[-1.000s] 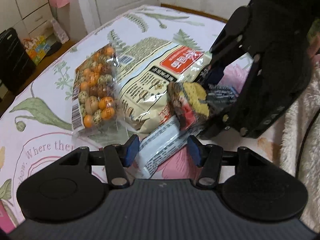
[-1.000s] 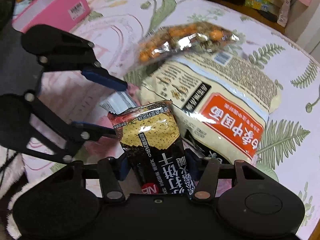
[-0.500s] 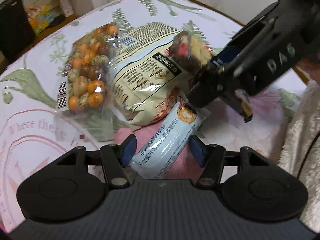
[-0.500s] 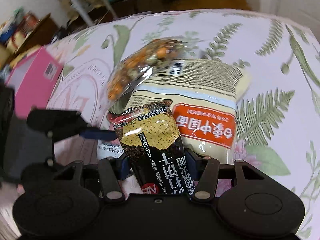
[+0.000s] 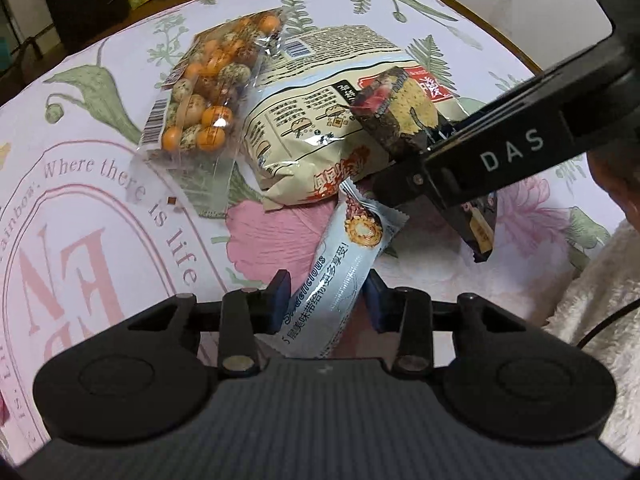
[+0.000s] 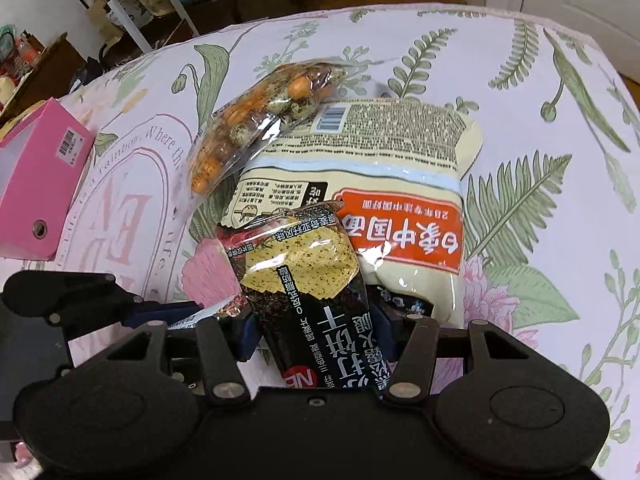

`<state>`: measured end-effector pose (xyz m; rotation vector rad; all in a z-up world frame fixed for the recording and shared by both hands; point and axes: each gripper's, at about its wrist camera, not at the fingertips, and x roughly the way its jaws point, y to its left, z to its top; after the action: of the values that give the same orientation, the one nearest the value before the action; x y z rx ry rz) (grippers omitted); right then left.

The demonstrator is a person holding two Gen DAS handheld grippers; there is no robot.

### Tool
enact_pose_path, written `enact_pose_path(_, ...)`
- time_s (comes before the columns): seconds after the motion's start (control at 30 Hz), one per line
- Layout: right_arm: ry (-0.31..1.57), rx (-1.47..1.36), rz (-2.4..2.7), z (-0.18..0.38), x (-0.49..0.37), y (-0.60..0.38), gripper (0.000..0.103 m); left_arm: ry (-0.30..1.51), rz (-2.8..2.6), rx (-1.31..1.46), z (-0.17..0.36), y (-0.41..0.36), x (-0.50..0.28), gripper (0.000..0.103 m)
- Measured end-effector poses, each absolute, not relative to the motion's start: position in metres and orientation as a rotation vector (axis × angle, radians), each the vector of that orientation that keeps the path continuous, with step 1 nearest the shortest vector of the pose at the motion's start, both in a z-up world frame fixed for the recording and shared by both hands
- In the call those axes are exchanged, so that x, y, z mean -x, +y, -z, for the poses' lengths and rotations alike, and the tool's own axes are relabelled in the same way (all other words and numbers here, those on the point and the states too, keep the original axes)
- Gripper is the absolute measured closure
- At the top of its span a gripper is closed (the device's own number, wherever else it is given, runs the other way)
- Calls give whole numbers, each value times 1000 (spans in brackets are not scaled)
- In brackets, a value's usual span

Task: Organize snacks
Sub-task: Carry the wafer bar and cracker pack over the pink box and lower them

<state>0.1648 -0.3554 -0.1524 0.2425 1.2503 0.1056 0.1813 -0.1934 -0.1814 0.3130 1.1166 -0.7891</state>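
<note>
A light blue snack bar packet (image 5: 344,264) lies slanted between the blue pads of my left gripper (image 5: 326,296). Its jaws are closing and the pads touch the packet's sides. My right gripper (image 6: 316,332) is shut on a black cracker packet (image 6: 304,276) with a yellow cracker picture, held upright above the table. In the left wrist view that gripper (image 5: 432,160) reaches in from the right with the black packet (image 5: 400,112) over the big cream bag (image 5: 312,128). In the right wrist view a finger of the left gripper (image 6: 168,312) shows at the left.
A clear bag of orange and speckled round snacks (image 5: 208,96) leans on the cream bag with the red label (image 6: 400,200). A pink box (image 6: 36,184) stands at the table's left. A fuzzy white sleeve (image 5: 600,312) is at the right. The floral tablecloth (image 5: 80,208) covers the round table.
The left gripper's pads have drawn in onto the blue packet. The right gripper has raised the black packet above the cream bag. Both views have rolled.
</note>
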Motion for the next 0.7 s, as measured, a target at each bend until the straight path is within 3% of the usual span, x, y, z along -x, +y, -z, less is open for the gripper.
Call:
enact_pose_path(0.07, 1265, -274, -118, 154, -164, -357, 43, 1145, 774, -284, 180, -190, -180, 67)
enact_pose_path(0.1, 1271, -292, -125, 154, -164, -357, 43, 1162, 772, -269, 180, -189, -181, 73)
enact_pose_path(0.7, 1263, -274, -172, 151, -156, -340, 43, 1243, 657, -161, 163, -148, -165, 74)
